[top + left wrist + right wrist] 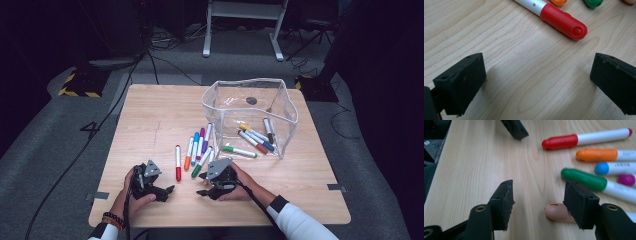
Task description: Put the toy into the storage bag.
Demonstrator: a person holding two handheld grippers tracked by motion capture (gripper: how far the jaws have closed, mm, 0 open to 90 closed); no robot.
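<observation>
Plainly, the risk is a poor pick among crowded pens. The red pen [177, 163] lies alone on the surface [150, 120], just far of the left gripper [167, 191], whose jaws stand released and wide with only bare wood between them; in the left gripper view the red cap [563, 22] sits beyond the gap, toward its right side. A reach from here could nudge the pen and roll it away. The right gripper [204, 191] is released too, nothing between its jaws; the green pen [584, 179] lies just past its right jaw, close beside the orange pen [596, 155]. Closing there could catch two pens or push them askew. The pouch [250, 117] stands farther right, well apart.
</observation>
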